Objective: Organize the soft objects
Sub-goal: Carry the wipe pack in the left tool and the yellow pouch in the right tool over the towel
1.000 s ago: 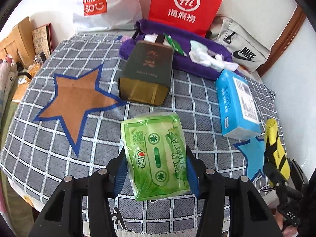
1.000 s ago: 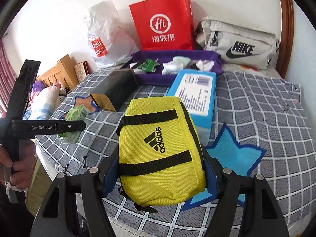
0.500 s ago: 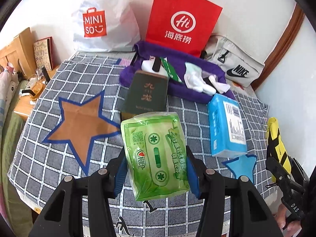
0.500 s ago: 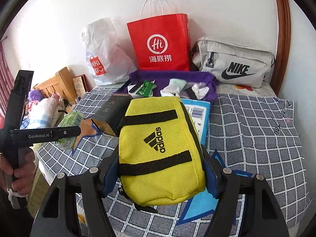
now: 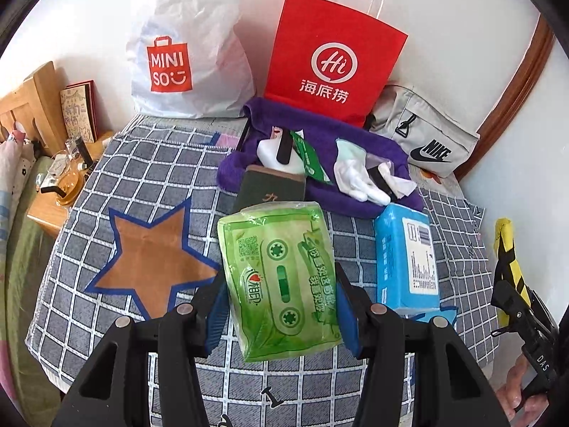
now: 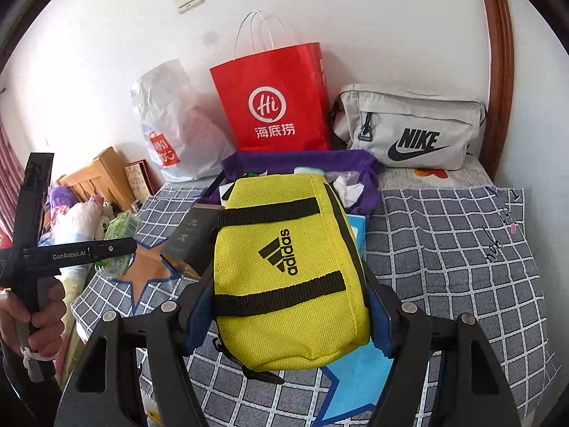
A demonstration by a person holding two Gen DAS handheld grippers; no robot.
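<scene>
- The wooden nightstand [image 5: 53, 192] stands at the far left, beside the bed.
- The checked grey bedspread [image 5: 149, 163] covers the bed and bears a brown star patch [image 5: 149, 259] on its left part.
- The white Miniso plastic bag [image 5: 185, 57] leans against the wall at the far left of the bed.
- The left gripper [image 5: 281, 302] has its jaws clamped on the green tissue pack [image 5: 281, 277], which it holds up above the near middle of the bed.
- The dark box [image 5: 270, 188] lies just beyond the tissue pack, its far end against the purple cloth [image 5: 320, 131], which carries white gloves [image 5: 355, 174].
- The red Haidilao paper bag [image 5: 330, 60] stands upright behind the purple cloth.
- The blue tissue pack [image 5: 405, 259] lies right of the green one, on the bedspread.
- The grey Nike waist bag [image 6: 409, 124] rests against the wall at the far right.
- The right gripper [image 6: 288, 306] has its jaws clamped on the yellow Adidas pouch [image 6: 288, 263], lifted clear of the bed, above a light blue star patch [image 6: 359, 373].
</scene>
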